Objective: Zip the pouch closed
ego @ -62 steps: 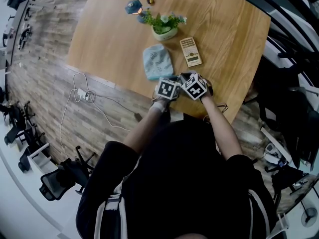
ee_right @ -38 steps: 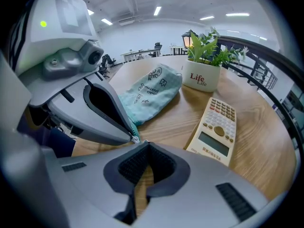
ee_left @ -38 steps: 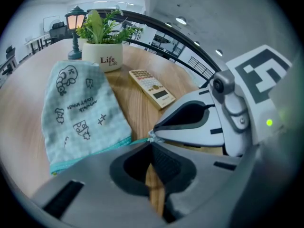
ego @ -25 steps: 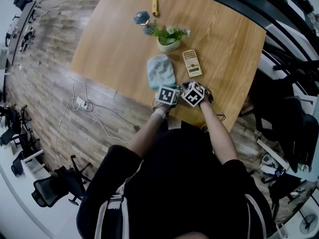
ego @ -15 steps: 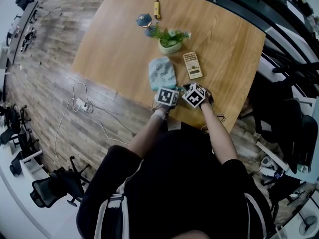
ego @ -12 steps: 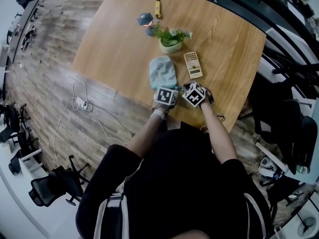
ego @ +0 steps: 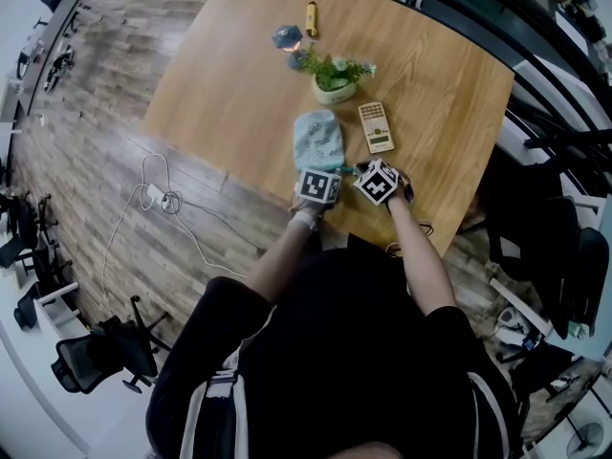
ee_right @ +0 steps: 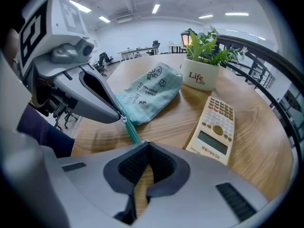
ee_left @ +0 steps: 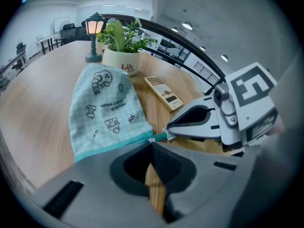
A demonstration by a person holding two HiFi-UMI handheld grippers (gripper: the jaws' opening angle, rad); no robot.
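Pale zip pull (ee_left: 151, 139) of checked teal fabric pouch (ego: 317, 142) is being pinched by left gripper (ee_left: 152, 147), teal zipper tail (ee_right: 132, 130) by right gripper (ee_right: 142, 148).

The left forearm (ego: 273, 254) and right forearm (ego: 413, 247) reach forward and converge, with the grippers side by side and tip to tip. The left gripper (ee_left: 153, 144) has its jaws pressed together on the zip pull (ee_left: 151, 139). The right gripper (ee_right: 146, 143) (angled in toward the left one) pinches the zip tape (ee_right: 132, 131).
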